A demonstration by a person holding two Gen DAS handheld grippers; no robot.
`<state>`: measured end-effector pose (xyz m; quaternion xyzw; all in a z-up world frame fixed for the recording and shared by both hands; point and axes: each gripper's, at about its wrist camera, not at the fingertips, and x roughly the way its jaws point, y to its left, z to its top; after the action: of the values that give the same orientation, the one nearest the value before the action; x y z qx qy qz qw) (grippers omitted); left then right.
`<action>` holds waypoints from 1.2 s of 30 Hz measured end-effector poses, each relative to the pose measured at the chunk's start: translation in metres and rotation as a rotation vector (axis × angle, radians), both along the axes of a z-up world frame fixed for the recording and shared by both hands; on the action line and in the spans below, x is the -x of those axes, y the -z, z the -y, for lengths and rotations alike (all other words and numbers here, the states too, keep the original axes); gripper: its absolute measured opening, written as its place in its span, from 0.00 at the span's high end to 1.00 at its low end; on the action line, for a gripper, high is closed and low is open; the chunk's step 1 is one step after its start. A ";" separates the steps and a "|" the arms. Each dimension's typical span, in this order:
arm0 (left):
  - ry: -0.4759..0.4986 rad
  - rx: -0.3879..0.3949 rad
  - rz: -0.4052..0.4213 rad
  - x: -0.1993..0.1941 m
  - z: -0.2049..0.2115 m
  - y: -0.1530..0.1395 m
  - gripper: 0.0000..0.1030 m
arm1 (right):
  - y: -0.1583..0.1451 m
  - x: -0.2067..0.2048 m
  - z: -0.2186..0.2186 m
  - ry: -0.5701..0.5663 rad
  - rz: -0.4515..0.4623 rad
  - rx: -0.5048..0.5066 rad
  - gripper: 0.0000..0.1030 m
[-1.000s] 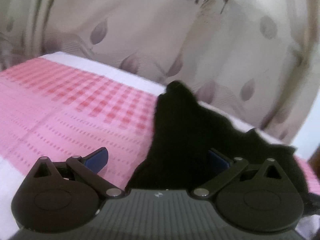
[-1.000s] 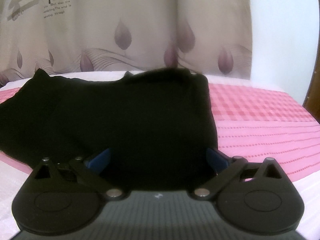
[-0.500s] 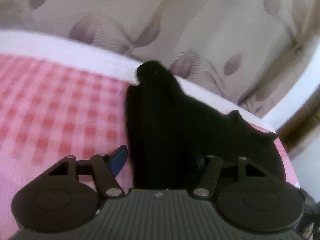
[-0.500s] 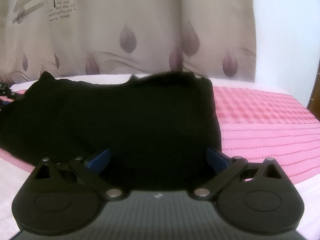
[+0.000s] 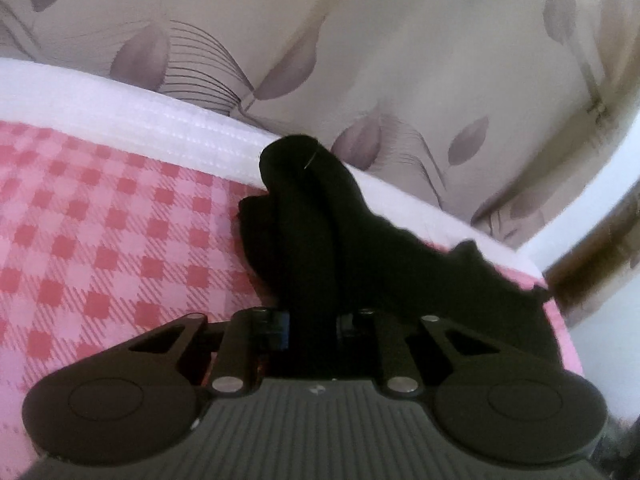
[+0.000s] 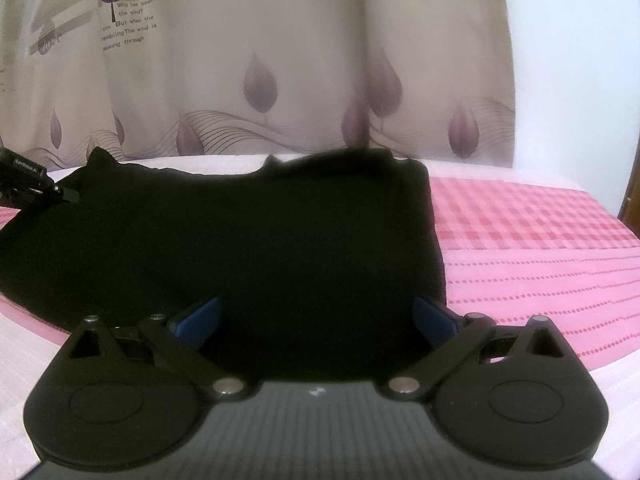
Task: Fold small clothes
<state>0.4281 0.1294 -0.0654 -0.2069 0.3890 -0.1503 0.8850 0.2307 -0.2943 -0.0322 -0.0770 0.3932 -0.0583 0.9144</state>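
1. Left wrist view: the left gripper (image 5: pixel 312 326) has its jaws closed on a bunched edge of the black garment (image 5: pixel 360 256), which lies on the pink checked bedspread (image 5: pixel 100 240) near the curtain (image 5: pixel 400 60).
2. Right wrist view: the right gripper (image 6: pixel 316 314) hovers with jaws wide apart over the black garment (image 6: pixel 240 240), gripping nothing. The cloth looks mostly spread, so folding seems barely begun; no containers are visible.

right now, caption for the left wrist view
Left hand-held gripper shut on a bunched edge of the black garment over a pink checked sheet.
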 end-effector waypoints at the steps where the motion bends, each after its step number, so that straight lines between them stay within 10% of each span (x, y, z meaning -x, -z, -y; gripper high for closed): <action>1: -0.023 0.013 -0.006 0.002 0.002 -0.003 0.82 | 0.000 0.000 0.000 0.000 0.001 -0.001 0.00; 19: -0.133 0.069 -0.096 0.019 0.104 -0.071 0.84 | -0.011 0.010 0.006 -0.013 0.078 -0.073 0.00; 34: -0.070 0.156 -0.203 0.016 0.202 -0.041 0.83 | -0.017 0.020 0.011 -0.010 0.130 -0.131 0.00; 36: -0.057 0.180 -0.210 0.016 0.206 -0.038 0.71 | -0.017 0.020 0.011 -0.010 0.132 -0.136 0.00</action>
<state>0.4119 -0.0769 -0.0276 -0.3112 0.4583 -0.1368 0.8212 0.2107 -0.3056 -0.0151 -0.0125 0.3350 -0.0319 0.9416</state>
